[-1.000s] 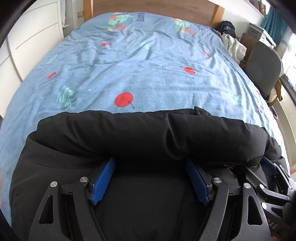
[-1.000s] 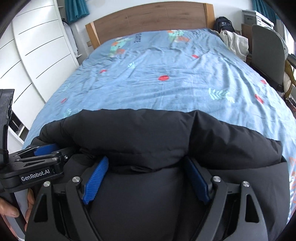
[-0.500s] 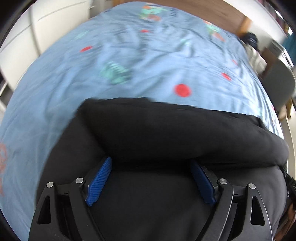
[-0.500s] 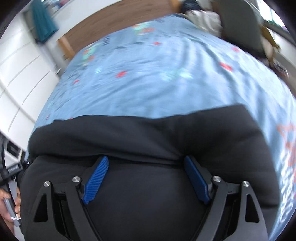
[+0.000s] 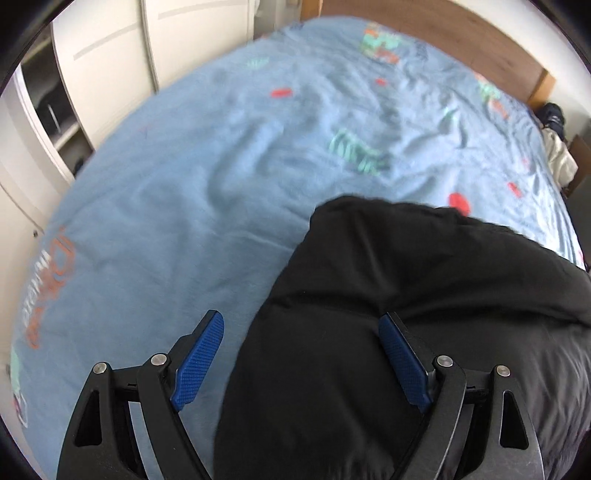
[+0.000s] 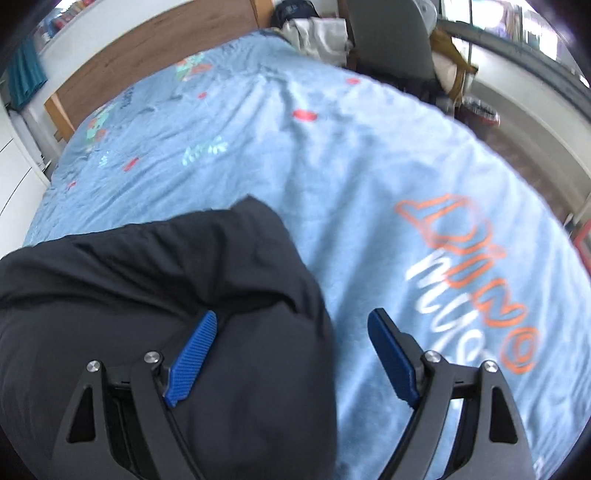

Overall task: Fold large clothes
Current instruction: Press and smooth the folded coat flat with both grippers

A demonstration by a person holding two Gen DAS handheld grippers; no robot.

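A black padded jacket (image 5: 424, 295) lies folded on a blue patterned bedspread (image 5: 221, 184). My left gripper (image 5: 301, 334) is open over the jacket's left end, its blue pads (image 5: 199, 354) wide apart, one over the bedspread and one over the fabric. In the right wrist view the jacket (image 6: 147, 288) fills the lower left. My right gripper (image 6: 291, 332) is open over the jacket's right end, its right pad (image 6: 391, 354) above the bedspread (image 6: 406, 184). Neither gripper holds anything.
White wardrobe doors (image 5: 110, 55) stand left of the bed and a wooden headboard (image 6: 147, 51) at the far end. A grey chair (image 6: 388, 40) and piled clothes (image 6: 317, 29) stand beside the bed's right edge.
Both grippers have swung outward from the jacket's middle: the left to its left end, the right to its right end. Both stayed open.
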